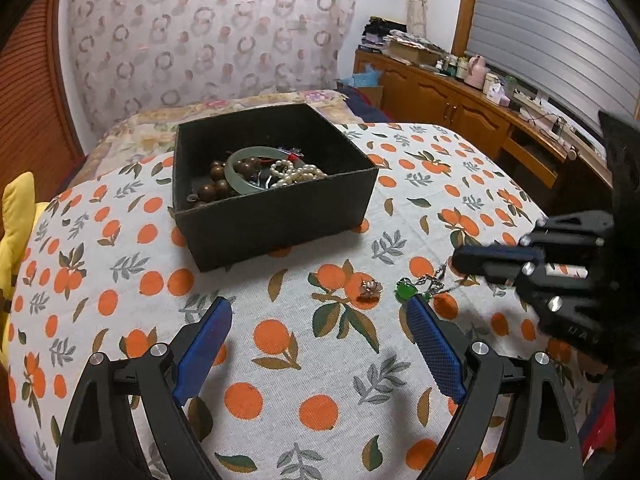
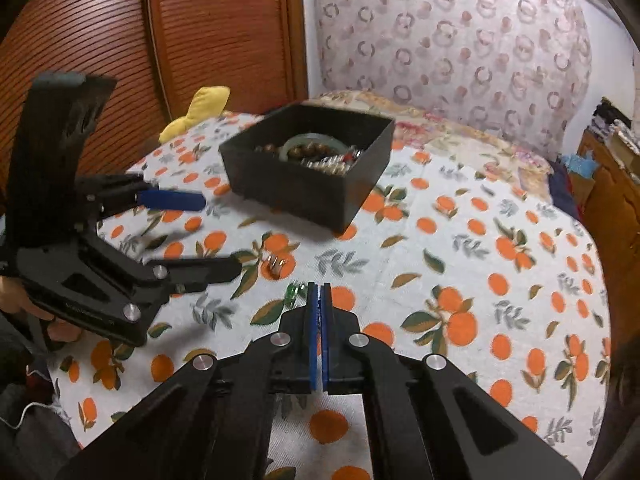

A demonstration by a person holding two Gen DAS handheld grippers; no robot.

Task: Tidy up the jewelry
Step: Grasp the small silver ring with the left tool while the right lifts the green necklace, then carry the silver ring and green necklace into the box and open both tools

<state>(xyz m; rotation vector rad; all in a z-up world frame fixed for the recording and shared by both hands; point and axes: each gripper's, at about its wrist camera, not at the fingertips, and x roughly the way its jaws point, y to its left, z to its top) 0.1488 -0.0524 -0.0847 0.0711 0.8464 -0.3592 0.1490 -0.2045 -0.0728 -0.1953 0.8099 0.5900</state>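
Now the green pendant necklace (image 1: 408, 290) lies on the orange-print bedspread (image 1: 320, 360) in front of the black box (image 1: 276, 216), its chain running under the right gripper (image 2: 319, 292), whose jaws are closed, whether on the chain I cannot tell. A small flower earring (image 1: 370, 289) lies just beside the pendant, while the box holds a jade bangle (image 1: 240, 172), brown beads (image 1: 218, 184) and pearls (image 1: 296, 172). Over the bedspread, the left gripper (image 1: 316, 320) hovers with jaws wide open and nothing between them

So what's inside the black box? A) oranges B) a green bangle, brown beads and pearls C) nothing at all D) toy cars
B: the black box on the orange-print cloth holds a pale green bangle, brown beads and a string of pearls.
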